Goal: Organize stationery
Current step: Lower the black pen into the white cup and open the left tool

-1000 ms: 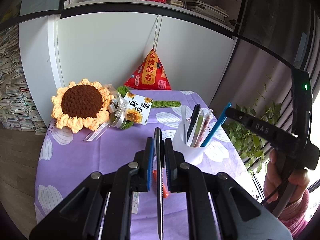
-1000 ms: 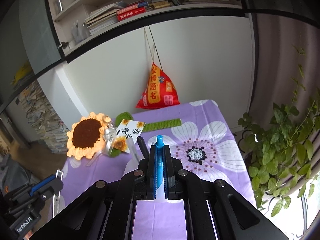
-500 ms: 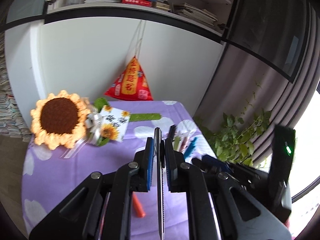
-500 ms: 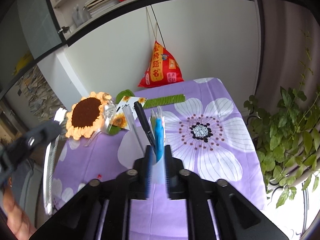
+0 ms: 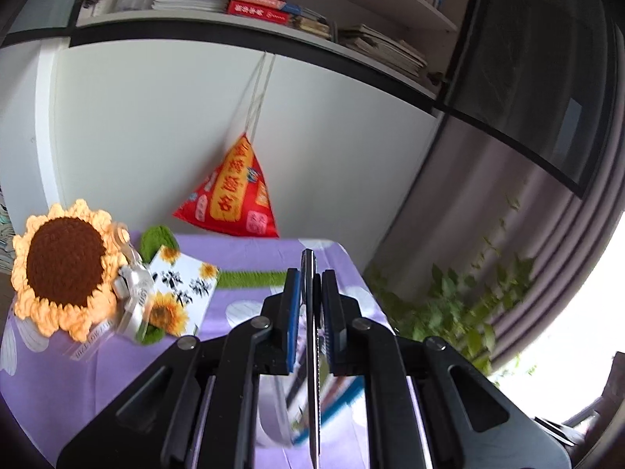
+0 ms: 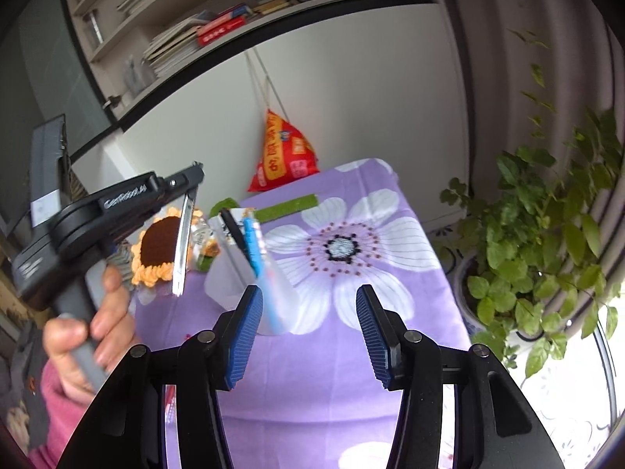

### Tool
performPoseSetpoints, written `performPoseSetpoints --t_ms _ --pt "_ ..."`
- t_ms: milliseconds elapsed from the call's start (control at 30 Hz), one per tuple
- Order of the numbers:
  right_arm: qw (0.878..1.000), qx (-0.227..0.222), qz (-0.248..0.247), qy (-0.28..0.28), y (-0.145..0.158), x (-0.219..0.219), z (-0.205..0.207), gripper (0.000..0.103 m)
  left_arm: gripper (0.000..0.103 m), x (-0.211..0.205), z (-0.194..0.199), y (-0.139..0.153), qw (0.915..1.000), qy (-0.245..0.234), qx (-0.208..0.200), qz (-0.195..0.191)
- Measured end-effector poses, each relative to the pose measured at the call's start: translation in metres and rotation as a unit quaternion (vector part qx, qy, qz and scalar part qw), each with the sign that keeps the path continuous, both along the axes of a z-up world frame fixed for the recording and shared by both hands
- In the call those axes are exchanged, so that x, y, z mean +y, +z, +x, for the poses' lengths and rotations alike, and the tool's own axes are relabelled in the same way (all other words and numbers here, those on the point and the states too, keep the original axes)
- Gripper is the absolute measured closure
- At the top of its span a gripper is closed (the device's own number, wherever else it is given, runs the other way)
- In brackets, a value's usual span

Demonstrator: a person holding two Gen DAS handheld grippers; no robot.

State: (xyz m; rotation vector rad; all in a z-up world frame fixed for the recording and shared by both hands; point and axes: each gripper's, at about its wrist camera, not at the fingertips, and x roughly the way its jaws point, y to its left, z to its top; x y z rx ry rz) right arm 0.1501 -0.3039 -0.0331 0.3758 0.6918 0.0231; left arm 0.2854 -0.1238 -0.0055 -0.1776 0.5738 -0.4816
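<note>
A translucent white pen cup (image 6: 234, 277) stands on the purple flowered tablecloth (image 6: 351, 391), with a black pen (image 6: 232, 226) and a blue pen (image 6: 254, 246) upright in it. My right gripper (image 6: 308, 293) is just short of the cup. Its jaws are opening and nothing is between the blue pads. My left gripper (image 6: 193, 179), held in a hand at the left, is shut on a thin metal ruler (image 6: 181, 250) that hangs downward. In the left wrist view the ruler (image 5: 312, 351) stands edge-on between the pads of the left gripper (image 5: 311, 273), above the blurred cup (image 5: 273, 410).
A crochet sunflower (image 5: 66, 265) with a gift card (image 5: 179, 293) sits at the back left. A red triangular bag (image 5: 234, 199) hangs on the white wall. A potted plant (image 6: 547, 254) stands past the table's right edge. Something red (image 6: 170, 400) lies on the cloth near the front.
My right gripper let go of the blue pen, which now stands in the cup, and its jaws spread apart. My left gripper carried the ruler rightward to above the cup.
</note>
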Motion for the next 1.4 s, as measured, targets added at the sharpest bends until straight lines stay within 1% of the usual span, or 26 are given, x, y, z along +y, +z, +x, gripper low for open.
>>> performPoseSetpoints --t_ms 167,233,333,367,467,567,833,933,1033,1267,1400 --pt "1.000 0.003 0.005 -0.010 -0.001 -0.009 -0.002 0.053 0.094 -0.004 0.009 -0.012 0.9998 0.017 -0.010 0.006" --pt "1.000 0.004 0.005 -0.008 -0.002 -0.008 -0.001 0.053 0.094 -0.005 0.010 -0.017 0.9995 0.025 -0.013 0.012" --pt "1.000 0.008 -0.001 0.000 -0.006 -0.004 0.003 0.053 0.094 -0.001 0.006 -0.025 0.9992 0.036 -0.016 0.008" --pt "1.000 0.010 -0.001 0.001 -0.007 -0.002 0.004 0.053 0.094 0.000 0.002 -0.026 0.9987 0.044 -0.025 0.007" --pt "1.000 0.020 0.004 0.010 -0.013 0.001 0.010 0.053 0.094 -0.002 -0.007 -0.028 0.9964 0.058 -0.055 0.027" --pt "1.000 0.023 0.006 0.015 -0.016 0.002 0.011 0.053 0.094 -0.002 -0.011 -0.032 0.9953 0.065 -0.066 0.029" --pt "0.999 0.028 0.008 0.016 -0.019 0.002 0.011 0.053 0.094 0.001 0.000 -0.037 0.9960 0.074 -0.051 0.007" --pt "0.999 0.032 0.011 0.016 -0.021 0.002 0.012 0.053 0.094 0.001 -0.001 -0.039 0.9960 0.076 -0.048 0.006" --pt "0.999 0.035 0.012 0.019 -0.022 0.004 0.012 0.053 0.093 0.003 -0.007 -0.041 0.9966 0.071 -0.043 0.003" --pt "0.999 0.036 0.012 0.026 -0.023 0.008 0.014 0.053 0.094 0.013 -0.029 -0.036 0.9967 0.060 -0.055 0.003" --pt "0.999 0.037 0.010 0.031 -0.022 0.012 0.012 0.053 0.094 0.023 -0.037 -0.033 0.9976 0.053 -0.045 -0.005"
